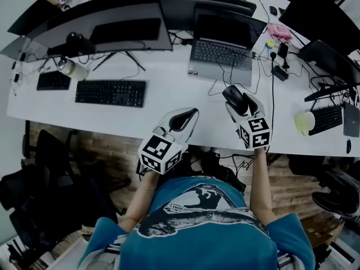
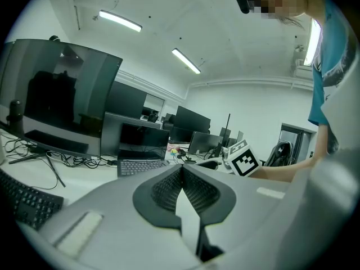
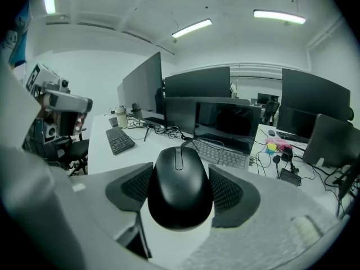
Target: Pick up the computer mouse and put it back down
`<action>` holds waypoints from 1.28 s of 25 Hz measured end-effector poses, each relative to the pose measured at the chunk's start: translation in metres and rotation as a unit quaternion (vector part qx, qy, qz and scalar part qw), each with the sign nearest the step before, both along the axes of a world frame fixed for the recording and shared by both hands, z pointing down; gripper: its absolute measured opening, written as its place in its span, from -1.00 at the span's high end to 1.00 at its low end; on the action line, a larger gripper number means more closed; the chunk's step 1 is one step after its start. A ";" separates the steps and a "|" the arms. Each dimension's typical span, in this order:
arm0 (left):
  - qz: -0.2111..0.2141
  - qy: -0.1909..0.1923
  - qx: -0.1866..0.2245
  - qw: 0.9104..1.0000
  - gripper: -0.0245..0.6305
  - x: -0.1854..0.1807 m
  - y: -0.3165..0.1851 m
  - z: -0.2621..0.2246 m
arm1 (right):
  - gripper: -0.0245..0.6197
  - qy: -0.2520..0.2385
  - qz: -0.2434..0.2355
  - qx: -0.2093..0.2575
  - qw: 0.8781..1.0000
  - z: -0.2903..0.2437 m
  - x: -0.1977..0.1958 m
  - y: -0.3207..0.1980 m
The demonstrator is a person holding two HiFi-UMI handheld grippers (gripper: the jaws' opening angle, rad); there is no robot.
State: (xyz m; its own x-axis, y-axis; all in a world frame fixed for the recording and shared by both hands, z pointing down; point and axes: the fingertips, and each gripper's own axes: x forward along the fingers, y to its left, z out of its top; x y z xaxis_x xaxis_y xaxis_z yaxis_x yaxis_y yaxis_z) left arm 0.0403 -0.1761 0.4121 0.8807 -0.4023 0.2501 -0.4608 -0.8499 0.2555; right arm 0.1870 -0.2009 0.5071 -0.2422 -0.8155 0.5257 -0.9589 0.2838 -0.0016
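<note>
The black corded computer mouse sits between the ribbed pads of my right gripper, which is shut on its sides, over the white desk in front of the laptop. Its cable runs off toward the laptop. I cannot tell whether the mouse touches the desk. My left gripper hovers at the desk's near edge, left of the mouse, jaws pressed together with nothing between them.
An open laptop stands just behind the mouse, with loose cables around it. A black keyboard and a large curved monitor are to the left. A pale cup and another keyboard lie to the right.
</note>
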 end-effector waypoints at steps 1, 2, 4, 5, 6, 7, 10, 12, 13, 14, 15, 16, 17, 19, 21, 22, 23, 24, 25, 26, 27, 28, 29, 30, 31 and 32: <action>0.001 -0.001 0.000 1.000 0.89 0.004 0.002 0.000 | -0.02 0.002 0.004 -0.008 1.000 0.009 0.007 0.001; 0.002 -0.002 0.000 1.000 0.89 0.007 0.005 0.000 | -0.02 0.001 0.008 -0.016 1.000 0.018 0.014 0.003; 0.003 -0.004 0.001 1.000 0.89 0.012 0.009 0.000 | -0.02 -0.010 0.017 -0.033 0.999 0.037 0.025 0.004; 0.002 -0.006 0.000 1.000 0.89 0.014 0.010 0.001 | -0.02 -0.019 0.022 -0.042 0.999 0.046 0.030 0.005; 0.001 -0.008 0.000 1.000 0.89 0.015 0.011 0.001 | -0.02 -0.026 0.026 -0.052 0.998 0.056 0.034 0.005; 0.000 -0.010 -0.001 1.000 0.89 0.017 0.012 0.001 | -0.02 -0.029 0.028 -0.062 0.997 0.065 0.037 0.006; -0.004 -0.014 -0.001 1.000 0.89 0.022 0.015 0.001 | -0.02 -0.013 0.026 -0.087 0.996 0.092 0.046 0.007; -0.008 -0.018 -0.002 1.000 0.89 0.023 0.017 0.003 | -0.02 -0.002 0.025 -0.099 0.995 0.107 0.048 0.006; -0.010 -0.019 -0.002 1.000 0.89 0.024 0.017 0.004 | -0.02 0.001 0.025 -0.104 0.994 0.114 0.050 0.005; -0.011 -0.020 -0.003 1.000 0.89 0.025 0.018 0.005 | -0.02 0.004 0.027 -0.110 0.994 0.120 0.052 0.005; -0.012 -0.021 -0.004 1.000 0.89 0.026 0.019 0.005 | -0.02 0.005 0.029 -0.115 0.993 0.125 0.053 0.004; -0.013 -0.021 -0.005 1.000 0.89 0.027 0.020 0.006 | -0.02 0.006 0.030 -0.121 0.992 0.130 0.055 0.004; -0.015 -0.022 -0.006 1.000 0.89 0.028 0.021 0.006 | -0.02 0.007 0.032 -0.126 0.991 0.135 0.056 0.004; -0.019 -0.024 -0.007 1.000 0.89 0.027 0.024 0.008 | -0.02 0.010 0.033 -0.136 0.990 0.144 0.058 0.004; -0.024 -0.027 -0.009 0.999 0.89 0.025 0.025 0.010 | -0.02 0.011 0.035 -0.144 0.989 0.152 0.059 0.004; -0.027 -0.028 -0.010 0.999 0.89 0.024 0.026 0.010 | -0.02 0.010 0.036 -0.148 0.988 0.154 0.059 0.005; -0.030 -0.029 -0.010 0.999 0.89 0.022 0.026 0.011 | -0.02 0.009 0.037 -0.152 0.988 0.157 0.059 0.005; -0.033 -0.031 -0.011 0.999 0.89 0.021 0.026 0.011 | -0.02 0.009 0.036 -0.155 0.987 0.159 0.059 0.006; -0.035 -0.031 -0.012 0.999 0.89 0.020 0.025 0.012 | -0.02 0.010 0.035 -0.157 0.987 0.161 0.058 0.007; -0.038 -0.032 -0.012 0.999 0.89 0.018 0.025 0.012 | -0.03 0.013 0.033 -0.158 0.987 0.162 0.058 0.008; -0.039 -0.031 -0.012 0.999 0.89 0.017 0.025 0.012 | -0.03 0.015 0.031 -0.158 0.987 0.162 0.058 0.008; -0.041 -0.031 -0.013 0.999 0.89 0.016 0.025 0.012 | -0.03 0.017 0.029 -0.157 0.987 0.162 0.057 0.008; -0.042 -0.032 -0.013 0.999 0.89 0.015 0.024 0.012 | -0.03 0.016 0.029 -0.158 0.987 0.162 0.057 0.007; -0.042 -0.032 -0.013 0.999 0.89 0.014 0.025 0.012 | -0.03 0.015 0.028 -0.158 0.987 0.162 0.057 0.007; -0.042 -0.032 -0.014 0.999 0.89 0.014 0.025 0.012 | -0.03 0.013 0.028 -0.159 0.987 0.162 0.057 0.007; -0.041 -0.032 -0.014 0.999 0.89 0.014 0.025 0.012 | -0.03 0.011 0.029 -0.161 0.987 0.163 0.057 0.008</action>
State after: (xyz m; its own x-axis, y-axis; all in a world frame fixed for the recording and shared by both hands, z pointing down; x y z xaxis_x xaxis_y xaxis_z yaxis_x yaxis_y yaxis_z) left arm 0.0540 -0.1511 0.4243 0.8266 -0.4651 0.3169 -0.5452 -0.8014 0.2459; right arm 0.2438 -0.1934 0.6696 -0.1868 -0.6177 0.7639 -0.9741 0.2172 -0.0625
